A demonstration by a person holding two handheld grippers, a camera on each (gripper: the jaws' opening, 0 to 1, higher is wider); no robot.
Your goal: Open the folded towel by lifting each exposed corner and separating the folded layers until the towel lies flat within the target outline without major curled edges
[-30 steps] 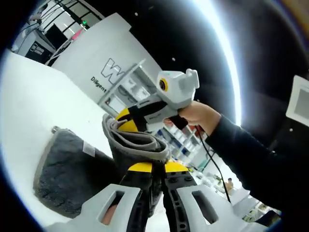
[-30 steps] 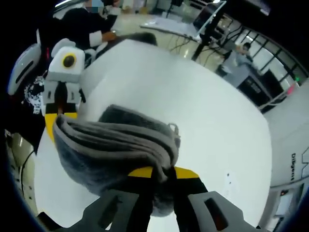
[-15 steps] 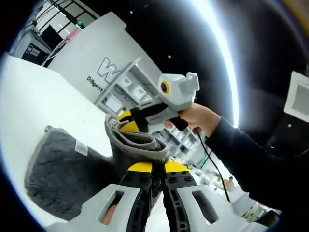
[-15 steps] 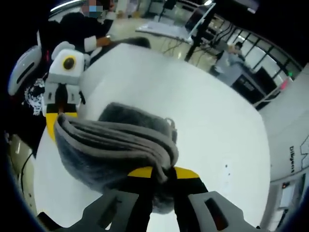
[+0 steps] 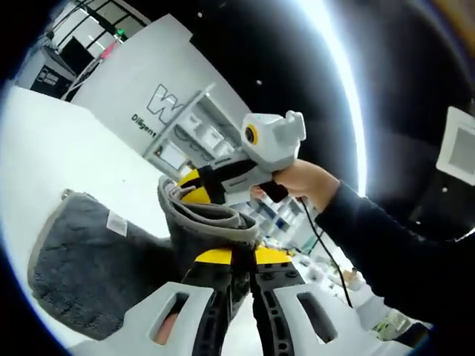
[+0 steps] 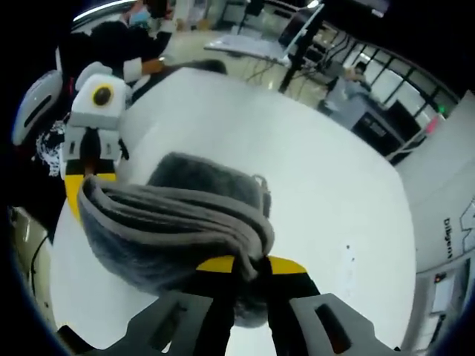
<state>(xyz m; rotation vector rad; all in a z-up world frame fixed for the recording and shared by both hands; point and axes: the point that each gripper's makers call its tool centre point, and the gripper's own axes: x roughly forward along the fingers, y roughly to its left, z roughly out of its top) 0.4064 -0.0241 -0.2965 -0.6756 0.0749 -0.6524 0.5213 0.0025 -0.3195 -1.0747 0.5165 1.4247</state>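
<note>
While the left gripper (image 5: pixel 241 261) and right gripper (image 6: pixel 251 265) each pinch a corner, the grey towel (image 6: pixel 174 219) hangs folded between them, its lower part draped on the white table (image 6: pixel 326 185). Beyond the table stand desks (image 6: pixel 252 44).

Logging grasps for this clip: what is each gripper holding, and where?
Both hold the grey terry towel along one lifted edge: right gripper at one end, left gripper at the other.

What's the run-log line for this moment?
left gripper: shut on towel corner | right gripper: shut on towel corner | towel: edge lifted between both, rest on white table, layers still folded
</note>
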